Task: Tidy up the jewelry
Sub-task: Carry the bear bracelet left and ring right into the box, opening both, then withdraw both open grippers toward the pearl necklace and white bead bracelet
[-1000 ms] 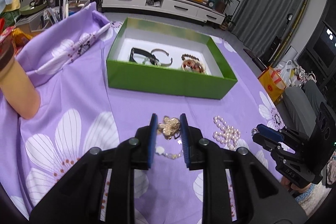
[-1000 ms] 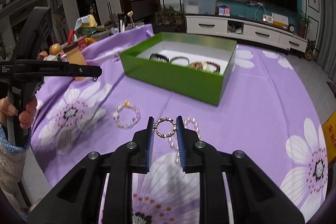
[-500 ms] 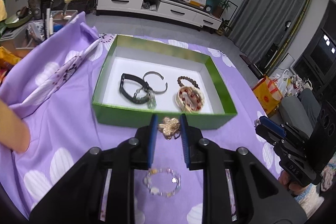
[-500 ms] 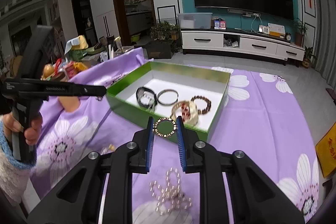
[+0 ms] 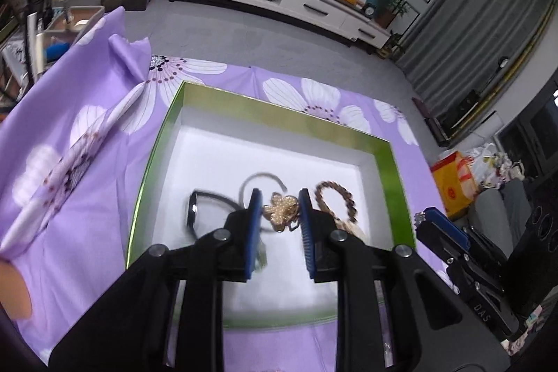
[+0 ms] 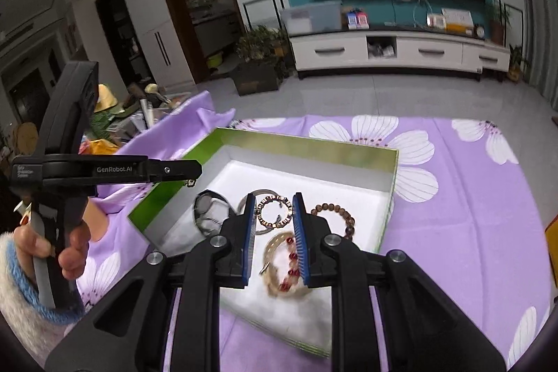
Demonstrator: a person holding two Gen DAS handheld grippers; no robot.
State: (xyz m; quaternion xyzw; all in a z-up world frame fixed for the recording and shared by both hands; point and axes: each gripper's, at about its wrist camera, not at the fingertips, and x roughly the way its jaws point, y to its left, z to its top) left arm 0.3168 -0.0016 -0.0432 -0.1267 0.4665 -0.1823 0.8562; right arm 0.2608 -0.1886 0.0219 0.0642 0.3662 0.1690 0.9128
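Observation:
My left gripper (image 5: 280,211) is shut on a gold flower-shaped piece (image 5: 281,211), held above the white floor of the green box (image 5: 279,114). My right gripper (image 6: 273,211) is shut on a gold ring-shaped bracelet (image 6: 273,211), also over the green box (image 6: 307,147). Inside lie a black band (image 5: 193,210), a thin silver bangle (image 5: 259,176), a brown bead bracelet (image 6: 334,215) and a gold-and-red bracelet (image 6: 284,262). The left gripper's body (image 6: 87,168) shows at the left of the right wrist view, and the right gripper's tip (image 5: 439,229) at the right of the left wrist view.
A purple flowered cloth (image 6: 470,197) covers the table under the box. A cluttered side area (image 5: 45,33) lies beyond the cloth's left edge. A hand in a fuzzy sleeve (image 6: 42,253) holds the left gripper. The grey floor and a white TV cabinet (image 6: 401,53) lie behind.
Both grippers have risen off the cloth with their pieces and moved forward over the green box. The loose bracelets on the cloth have dropped out of view.

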